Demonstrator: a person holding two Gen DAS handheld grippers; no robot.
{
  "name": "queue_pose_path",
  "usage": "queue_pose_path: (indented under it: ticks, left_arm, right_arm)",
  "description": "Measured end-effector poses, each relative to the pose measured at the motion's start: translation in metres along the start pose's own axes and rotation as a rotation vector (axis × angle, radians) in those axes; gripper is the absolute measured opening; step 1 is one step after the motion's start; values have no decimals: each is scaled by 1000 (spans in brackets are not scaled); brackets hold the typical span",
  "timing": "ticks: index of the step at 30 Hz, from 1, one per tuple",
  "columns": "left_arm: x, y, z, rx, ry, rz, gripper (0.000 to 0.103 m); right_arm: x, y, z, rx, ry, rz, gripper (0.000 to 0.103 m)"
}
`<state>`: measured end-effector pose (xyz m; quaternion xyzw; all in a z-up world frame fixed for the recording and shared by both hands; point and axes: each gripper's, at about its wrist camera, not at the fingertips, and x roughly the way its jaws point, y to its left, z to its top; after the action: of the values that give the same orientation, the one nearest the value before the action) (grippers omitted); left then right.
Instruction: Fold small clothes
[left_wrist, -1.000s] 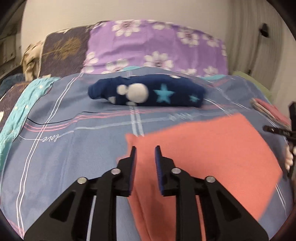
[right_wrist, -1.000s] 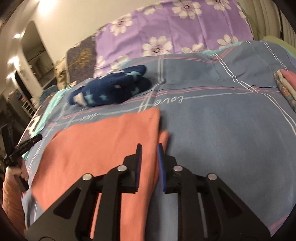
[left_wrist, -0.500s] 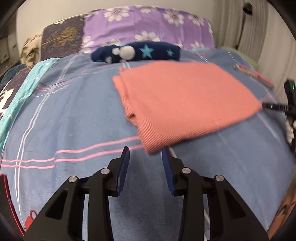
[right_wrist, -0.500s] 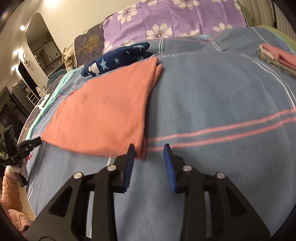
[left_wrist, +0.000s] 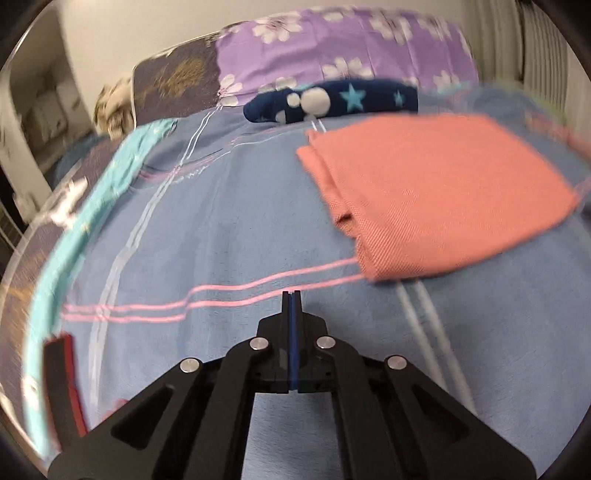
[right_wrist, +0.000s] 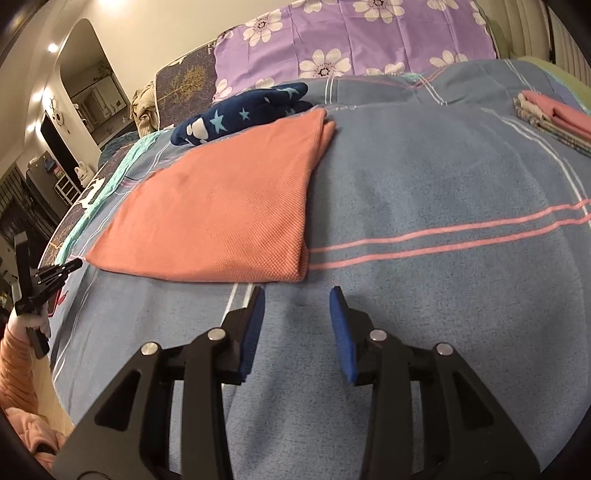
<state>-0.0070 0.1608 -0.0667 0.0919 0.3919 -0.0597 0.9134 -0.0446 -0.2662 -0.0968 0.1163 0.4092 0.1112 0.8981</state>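
A salmon-orange folded cloth (left_wrist: 439, 192) lies flat on the blue striped bedspread (left_wrist: 221, 240). It also shows in the right wrist view (right_wrist: 225, 206). My left gripper (left_wrist: 291, 295) is shut and empty, just short of the cloth's near left corner. It also shows at the far left of the right wrist view (right_wrist: 70, 266). My right gripper (right_wrist: 297, 295) is open and empty, hovering just in front of the cloth's near right corner.
A navy star-patterned garment (left_wrist: 332, 101) lies behind the cloth, also in the right wrist view (right_wrist: 240, 112). A purple flowered pillow (right_wrist: 351, 40) stands at the back. A stack of folded clothes (right_wrist: 554, 118) sits at the far right.
Both grippers pulled back off the orange cloth toward the near edge of the bed. The left gripper closed; the right gripper opened wider. The cloth stays flat.
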Motion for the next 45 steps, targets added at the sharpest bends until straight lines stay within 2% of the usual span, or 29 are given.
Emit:
queue_pose_path:
  ticks: [2,5,6,7,9,10,11,12,13,15,18,20,23,24,25,26,27,30,33,36,38,40,42,43,45]
  left_arm:
    - [-9,-1,10,-55,-54,-86,0]
    - [-18,-21,28,-58,-123,-202,0]
    - [-17,-29,34,-48,-135,-239,0]
    - [-13,-40,39,-27,-131,-266,0]
    - [13,-59,41,9,-47,-232,3]
    - [39,-65,32,36,52,-163,3]
    - [55,-68,23,54,81,-129,4]
    - [54,-66,18,52,41,-138,3]
    - [50,-62,21,33,50,-149,3]
    - [47,-60,22,30,66,-129,3]
    - [41,-75,24,84,65,-72,3]
    - [26,-89,30,93,36,-99,3]
    - [6,-129,47,153,-28,-220,5]
    - [2,-146,52,181,-38,-261,8]
    - [0,-172,59,222,-42,-317,20]
    - [0,-193,64,256,-45,-350,27]
    - [1,-223,68,301,-50,-376,28]
    - [8,-283,75,369,-45,-409,33]
    - [17,-339,82,402,-31,-398,34]
    - [27,-380,88,431,-26,-326,39]
    - [36,-394,92,433,-27,-234,39]
    - [41,-392,94,413,-19,-218,39]
    - [45,-378,97,363,11,-247,26]
    - [46,-369,99,334,27,-273,14]
    - [48,-348,101,256,57,-316,10]
  right_arm:
    - [5,1,5,-9,5,15,43]
    - [12,5,15,-8,-5,51,43]
    - [15,8,17,-12,-3,51,38]
    - [16,12,17,-32,-3,4,12]
    - [18,17,14,-57,24,-79,10]
    - [20,18,9,-64,46,-108,10]
    - [21,17,5,-69,54,-119,9]
    - [20,16,2,-71,53,-118,9]
    - [19,13,2,-65,53,-110,8]
    - [17,7,3,-45,59,-78,7]
    - [13,-2,4,-17,59,-28,8]
    - [5,-11,8,14,33,-14,11]
    - [-6,-27,18,60,-9,-28,14]
    - [-9,-33,22,76,-18,-35,14]
    - [-11,-39,24,85,-24,-44,14]
    - [-14,-44,27,91,-30,-59,14]
    - [-16,-49,29,96,-33,-72,14]
    - [-22,-61,28,108,-37,-87,15]
    - [-27,-73,27,114,-42,-96,19]
    - [-31,-87,25,129,-41,-98,20]
    - [-31,-93,27,124,-36,-92,20]
    - [-31,-95,31,104,-29,-86,23]
    - [-29,-94,38,72,-18,-74,25]
    - [-27,-92,43,58,-9,-64,25]
    - [-21,-88,55,33,9,-34,25]
